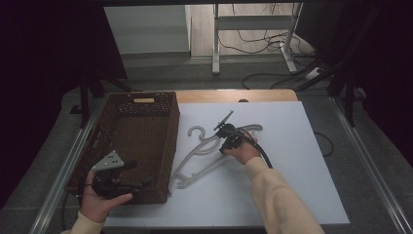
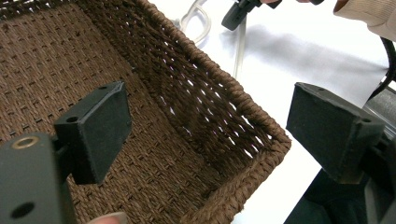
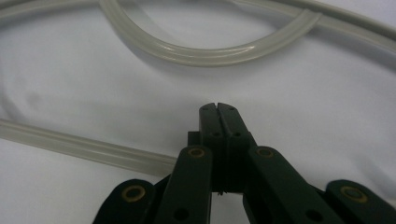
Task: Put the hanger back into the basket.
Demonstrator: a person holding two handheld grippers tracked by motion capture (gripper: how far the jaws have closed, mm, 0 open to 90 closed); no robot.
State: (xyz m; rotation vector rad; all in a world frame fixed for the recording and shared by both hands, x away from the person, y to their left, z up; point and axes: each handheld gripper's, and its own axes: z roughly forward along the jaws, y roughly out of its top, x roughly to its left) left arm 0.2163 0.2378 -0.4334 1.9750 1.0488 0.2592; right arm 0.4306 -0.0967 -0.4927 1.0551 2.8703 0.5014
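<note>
Table [image 1: 302, 195] under a white sheet carries a brown wicker basket [image 1: 160, 146] at its left side and pale plastic hangers [image 1: 204, 158] lying just beside the basket's right wall. Right gripper [image 1: 227, 130] rests low over the hangers, jaws pressed together; whether they pinch a hanger bar cannot be told. Left gripper [image 1: 141, 175] hovers over the basket's near right corner, jaws spread wide, nothing between them.

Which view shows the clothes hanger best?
The high view: the whole pale hanger lies on the white table beside the basket, its hook visible. The right gripper view has close-up bars; the left gripper view has a small piece past the basket rim.
</note>
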